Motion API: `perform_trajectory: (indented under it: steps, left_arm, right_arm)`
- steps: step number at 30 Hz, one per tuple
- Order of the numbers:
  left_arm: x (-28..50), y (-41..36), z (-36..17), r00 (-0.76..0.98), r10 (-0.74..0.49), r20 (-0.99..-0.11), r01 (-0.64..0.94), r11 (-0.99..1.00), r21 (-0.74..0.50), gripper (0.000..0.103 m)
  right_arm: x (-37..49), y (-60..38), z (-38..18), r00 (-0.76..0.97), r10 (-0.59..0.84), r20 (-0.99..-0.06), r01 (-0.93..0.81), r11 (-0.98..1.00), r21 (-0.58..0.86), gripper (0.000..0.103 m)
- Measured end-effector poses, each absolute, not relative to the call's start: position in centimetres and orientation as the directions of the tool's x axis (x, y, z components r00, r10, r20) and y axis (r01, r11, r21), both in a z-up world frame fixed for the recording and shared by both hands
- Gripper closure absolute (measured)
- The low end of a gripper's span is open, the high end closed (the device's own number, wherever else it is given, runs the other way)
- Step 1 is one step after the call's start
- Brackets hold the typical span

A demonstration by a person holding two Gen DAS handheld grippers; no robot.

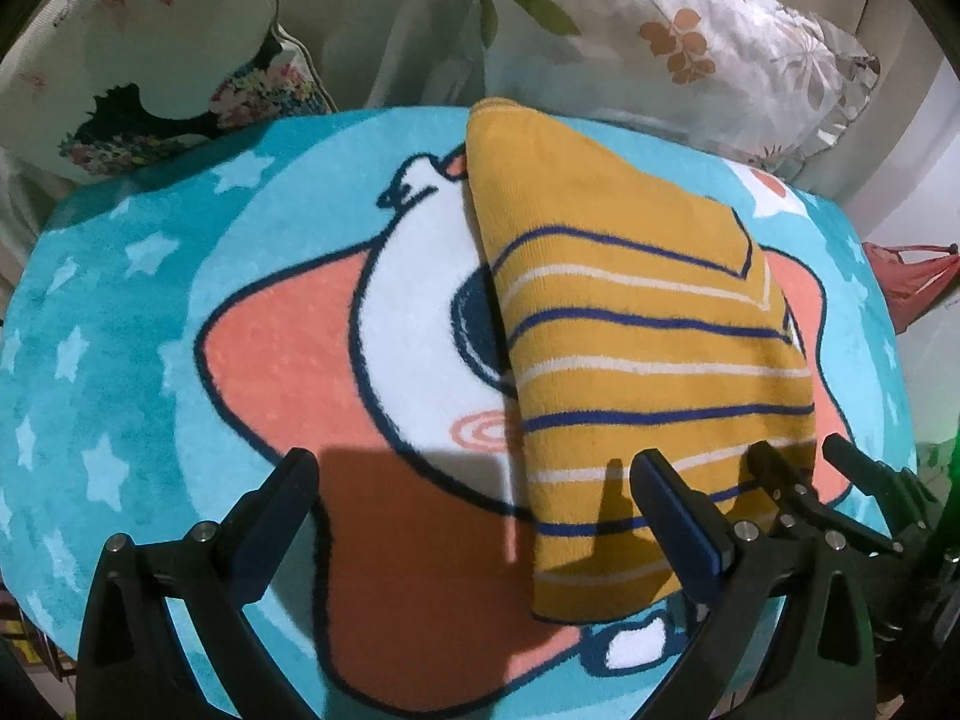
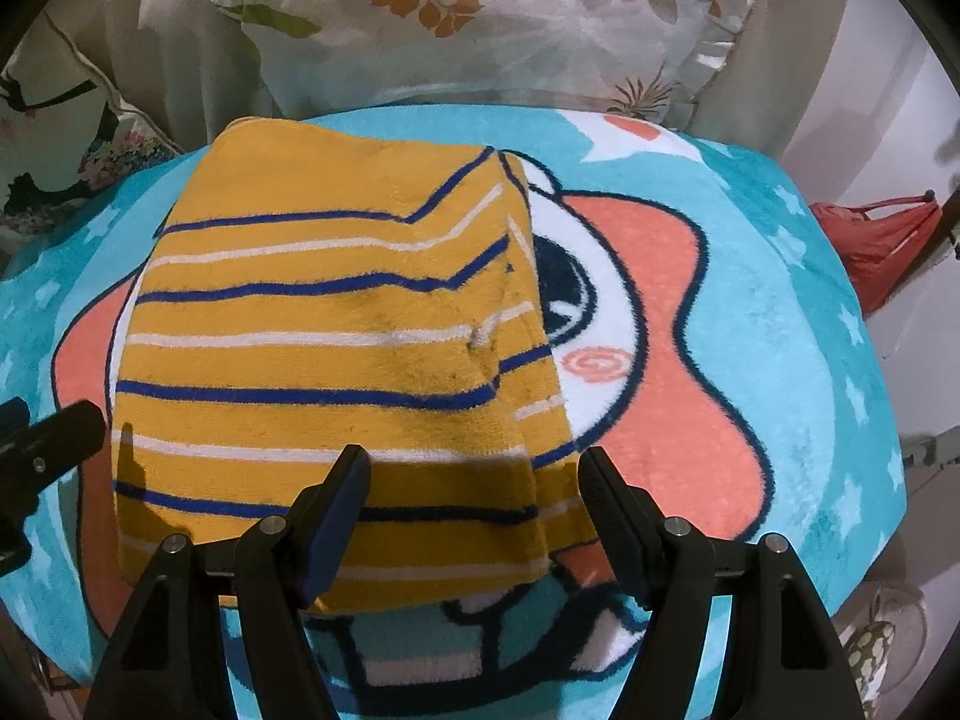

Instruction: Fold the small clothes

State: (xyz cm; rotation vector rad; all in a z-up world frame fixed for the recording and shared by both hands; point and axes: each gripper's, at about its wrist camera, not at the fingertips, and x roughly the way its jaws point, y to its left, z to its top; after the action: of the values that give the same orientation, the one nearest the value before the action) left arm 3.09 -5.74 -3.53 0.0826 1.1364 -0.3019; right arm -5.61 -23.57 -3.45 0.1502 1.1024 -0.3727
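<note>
The yellow striped garment (image 2: 336,354), fleecy w/ navy and white stripes, lay already folded into a long narrow shape on the round cartoon rug (image 1: 120,300), covering the middle of its white-and-coral figure and running from the rug's far edge, just below the leaf-print pillow (image 2: 510,18), to near its near edge. A side flap was turned over the top, so lengthwise folds looked done; I judged the step in hand to be the approach for the next fold, prob. near hem over toward the far end.

The left hand-held gripper (image 1: 474,468) hung w/ jaws wide apart, nothing between them: its right finger (image 1: 672,510) sat over the garment's near left corner, the other finger over bare rug left of the garment. The right hand-held gripper (image 2: 474,474) also stood apart and empty, straddling the garment's near right edge, fabric below the gap but pads not pressing on it. Whether either touched the cloth couldn't be told.

Next move, as I read it: both lower to the near corners, pinch all layers together, lift evenly and carry toward the pillow side. Risk: thick fleece layers slipping apart, or snagging rug pile w/ the hem
</note>
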Motion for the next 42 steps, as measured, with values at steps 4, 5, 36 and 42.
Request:
perform_trajectory:
  steps: [4, 5, 36, 42]
  left_arm:
    - [2.9, -5.9, -4.1, 0.369, -0.182, -0.912, 0.27, 0.959, -0.082, 0.0]
    - [2.7, -6.0, -4.2, 0.37, -0.174, -0.913, 0.261, 0.962, -0.078, 0.0]
    - [-7.1, -7.0, -1.9, 0.44, -0.053, -0.896, 0.049, 0.998, -0.035, 0.0]
    - [-8.4, -6.5, -2.5, 0.434, -0.051, -0.899, 0.018, 0.999, -0.049, 0.0]
  right_arm:
    - [-5.9, -23.9, -3.6, 0.402, -0.217, -0.89, 0.376, 0.925, -0.056, 0.027]
    - [-5.9, -24.0, -3.6, 0.402, -0.213, -0.89, 0.374, 0.926, -0.052, 0.027]
    - [-10.6, -25.8, -2.6, 0.471, -0.09, -0.877, 0.161, 0.987, -0.015, 0.026]
    - [-11.6, -25.2, -2.8, 0.483, -0.079, -0.872, 0.125, 0.992, -0.021, 0.025]
